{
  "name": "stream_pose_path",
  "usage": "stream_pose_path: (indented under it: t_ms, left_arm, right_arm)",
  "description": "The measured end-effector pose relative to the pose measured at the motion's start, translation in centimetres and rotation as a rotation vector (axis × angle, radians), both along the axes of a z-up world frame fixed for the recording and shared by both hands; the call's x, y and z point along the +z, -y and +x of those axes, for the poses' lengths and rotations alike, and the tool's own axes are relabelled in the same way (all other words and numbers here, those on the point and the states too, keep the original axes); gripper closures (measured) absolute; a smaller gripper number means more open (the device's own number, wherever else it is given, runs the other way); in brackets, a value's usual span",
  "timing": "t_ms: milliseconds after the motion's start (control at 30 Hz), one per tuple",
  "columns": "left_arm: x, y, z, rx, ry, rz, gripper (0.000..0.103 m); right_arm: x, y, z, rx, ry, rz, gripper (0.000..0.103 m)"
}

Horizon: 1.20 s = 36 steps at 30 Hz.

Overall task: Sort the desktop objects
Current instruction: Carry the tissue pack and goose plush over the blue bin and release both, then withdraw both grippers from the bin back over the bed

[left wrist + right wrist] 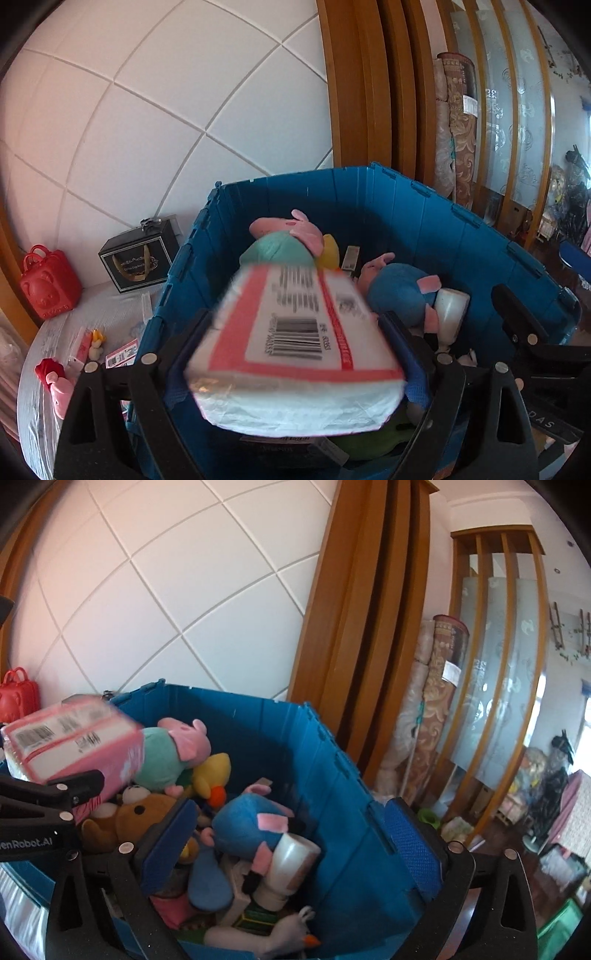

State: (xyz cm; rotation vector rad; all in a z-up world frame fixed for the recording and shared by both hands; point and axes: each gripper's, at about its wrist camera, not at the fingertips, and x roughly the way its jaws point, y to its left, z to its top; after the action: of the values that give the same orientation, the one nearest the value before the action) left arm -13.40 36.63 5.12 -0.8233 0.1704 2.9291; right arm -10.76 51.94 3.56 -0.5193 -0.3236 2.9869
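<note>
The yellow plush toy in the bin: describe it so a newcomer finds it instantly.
Start at the big blue bin against the white tiled wall. Among its soft toys, look beside the pink pig plush in the mint dress. The yellow plush toy is the only yellow one, with an orange beak.

Blue crate (pixel 332 775), pink-bordered white tissue pack (pixel 295 354), red bag (pixel 50 288).

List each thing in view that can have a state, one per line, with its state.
Left gripper: jaws shut on the tissue pack.
Tissue pack: held above the blue crate, wrapper sealed.
Right gripper: jaws open, empty, over the crate.
Blue crate: lid off, filled with plush toys.
White bottle: lying tilted in the crate.
</note>
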Motion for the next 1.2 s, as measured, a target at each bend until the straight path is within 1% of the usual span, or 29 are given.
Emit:
stream_pose_path:
  t_ms: [33, 100, 200, 300, 533, 767, 1000, 1200]
  left_arm:
    - [0.2, -0.1, 0.1, 0.008, -0.020, -0.014, 0.013]
    - [0.2, -0.3, 0.2, 0.011, -0.021, -0.033, 0.013]
    - [0.2, -0.3, 0.3, 0.004, -0.011, -0.016, 0.013]
    - [0.3, -0.2, 0.7, 0.011, -0.008, -0.017, 0.013]
    - [0.0, 0.5, 2.6, 0.007, -0.005, -0.001, 0.013]
    - [0.0, 1.6, 4.7, 0.029, -0.013, 0.009, 0.013]
    - [0.6, 5.2, 6.8, 0.098, -0.038, 0.040, 0.013]
    - [1.2, 9.4, 8.4, 0.157, -0.057, 0.065, 0.013]
  right_arm:
    - [0.1, -0.1, 0.1, -0.003, -0.005, 0.000, 0.000]
    - [0.4, -0.6, 0.3, -0.005, -0.011, -0.009, 0.000]
    - [0.6, -0.8, 0.6, -0.007, -0.018, -0.022, 0.000]
    - [0.7, -0.9, 0.8, -0.003, -0.014, -0.015, 0.000]
    - [0.3, -0.8, 2.3, 0.022, -0.006, -0.017, 0.000]
    - [-0.2, -0.1, 3.7, 0.051, 0.008, -0.013, 0.000]
    - [0.4, 2.0, 5.0, 0.110, -0.008, -0.021, 0.000]
    - [1.1, 5.4, 6.0, 0.173, -0.028, -0.010, 0.000]
